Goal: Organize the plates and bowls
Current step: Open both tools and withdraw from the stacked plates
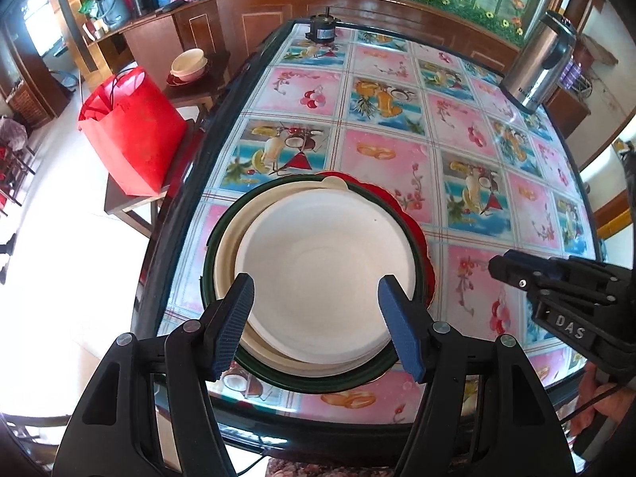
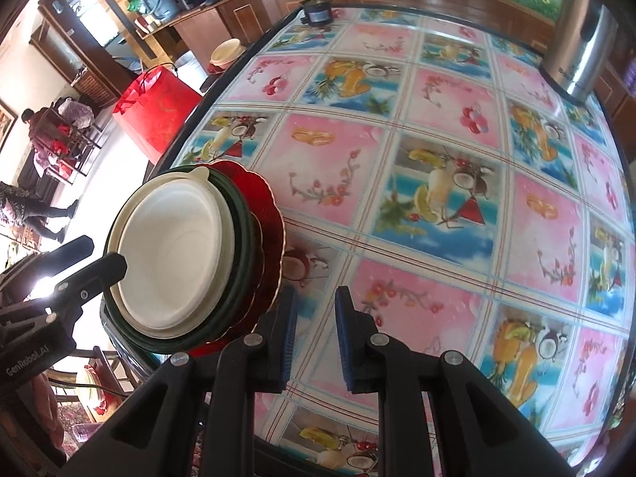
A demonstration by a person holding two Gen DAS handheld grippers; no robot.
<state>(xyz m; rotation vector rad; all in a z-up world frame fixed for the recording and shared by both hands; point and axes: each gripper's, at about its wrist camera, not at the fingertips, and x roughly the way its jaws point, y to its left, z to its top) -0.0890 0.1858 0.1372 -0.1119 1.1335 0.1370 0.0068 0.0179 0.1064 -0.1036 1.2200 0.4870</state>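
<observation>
A stack of dishes sits at the table's near left corner. A white bowl [image 1: 322,278] rests in a cream bowl [image 1: 226,262], which sits in a dark green plate [image 1: 302,381] on a red scalloped plate [image 1: 401,206]. My left gripper [image 1: 316,326] hangs open just above the white bowl, its blue pads [image 1: 234,326] over the near rim and touching nothing. My right gripper [image 2: 316,338] is to the right of the stack [image 2: 175,254] above bare tablecloth. Its jaws stand a narrow gap apart with nothing between them.
The glass-topped table [image 1: 469,147] has a fruit-print cloth and a dark rim. A steel thermos jug [image 1: 540,67] stands at the far right and a small black motor [image 1: 322,30] at the far edge. A red bag [image 1: 131,131] and more bowls [image 1: 189,65] sit on stools at the left.
</observation>
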